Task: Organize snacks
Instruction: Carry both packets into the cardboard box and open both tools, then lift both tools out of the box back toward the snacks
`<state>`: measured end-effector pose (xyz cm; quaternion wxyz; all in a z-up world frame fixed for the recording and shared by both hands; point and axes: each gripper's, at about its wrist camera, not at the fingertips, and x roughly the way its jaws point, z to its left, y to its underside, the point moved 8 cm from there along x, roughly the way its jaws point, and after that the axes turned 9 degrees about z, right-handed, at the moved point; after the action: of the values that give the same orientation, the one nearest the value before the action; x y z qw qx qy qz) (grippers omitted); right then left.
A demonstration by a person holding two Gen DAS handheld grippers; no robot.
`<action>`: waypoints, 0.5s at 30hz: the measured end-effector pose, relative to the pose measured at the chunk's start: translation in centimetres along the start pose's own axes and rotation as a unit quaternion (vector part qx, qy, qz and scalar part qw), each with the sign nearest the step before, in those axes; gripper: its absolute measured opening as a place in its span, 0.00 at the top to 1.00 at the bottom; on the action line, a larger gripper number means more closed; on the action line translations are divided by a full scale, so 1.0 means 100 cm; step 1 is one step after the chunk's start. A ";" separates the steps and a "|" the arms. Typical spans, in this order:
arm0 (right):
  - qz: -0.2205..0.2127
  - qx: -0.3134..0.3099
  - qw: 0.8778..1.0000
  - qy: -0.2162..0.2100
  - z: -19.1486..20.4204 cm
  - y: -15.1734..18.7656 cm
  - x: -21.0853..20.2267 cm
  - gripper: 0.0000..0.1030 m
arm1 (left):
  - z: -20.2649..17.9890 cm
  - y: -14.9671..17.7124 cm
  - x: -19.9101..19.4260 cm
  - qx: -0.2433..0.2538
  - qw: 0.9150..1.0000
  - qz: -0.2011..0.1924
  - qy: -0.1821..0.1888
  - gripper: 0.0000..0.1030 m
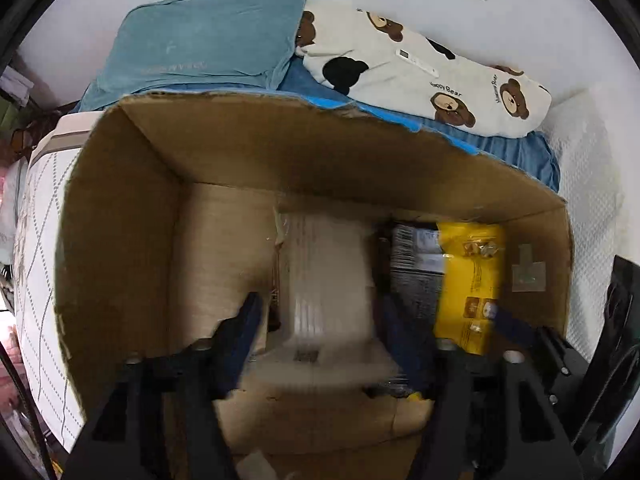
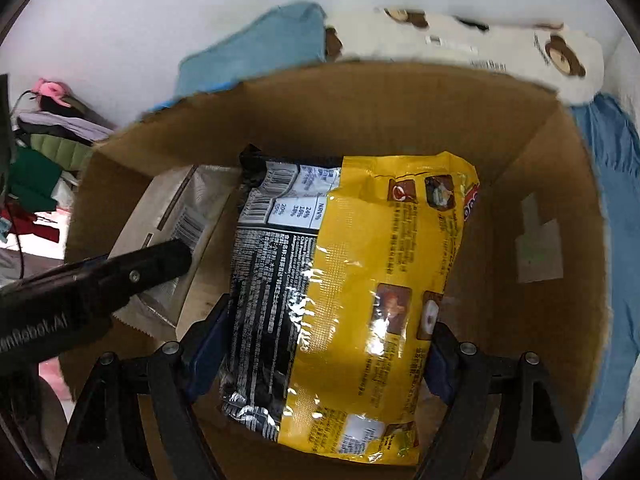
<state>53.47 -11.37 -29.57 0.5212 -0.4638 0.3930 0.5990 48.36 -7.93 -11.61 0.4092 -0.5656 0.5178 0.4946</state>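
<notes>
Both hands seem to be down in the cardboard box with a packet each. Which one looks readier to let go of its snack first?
Probably the right gripper: its yellow packet already lies low inside the cardboard box. The left gripper holds its silvery packet blurred, seemingly moving.

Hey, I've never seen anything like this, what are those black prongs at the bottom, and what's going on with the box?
No robot here: a person holds a two-finger tool in each hand, each with a fisheye camera looking along its fingers. The left tool grips a blurred silvery-white packet; the right tool holds a yellow and black snack bag. Both are lowered inside an open cardboard box, side by side. In the right view, the left tool's dark arm crosses the packet. The box sits on a bed, with a blue towel and a bear-print pillow behind it.
</notes>
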 end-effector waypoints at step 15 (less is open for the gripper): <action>-0.011 0.023 0.999 0.042 -0.026 0.033 -0.034 0.01 | 0.000 0.046 -0.033 0.006 0.997 -0.032 -0.066 0.10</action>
<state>50.72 -15.24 -26.98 0.5212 -0.4808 0.4235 0.5638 43.92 -7.94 -8.11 0.4613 -0.5455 0.4744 0.5144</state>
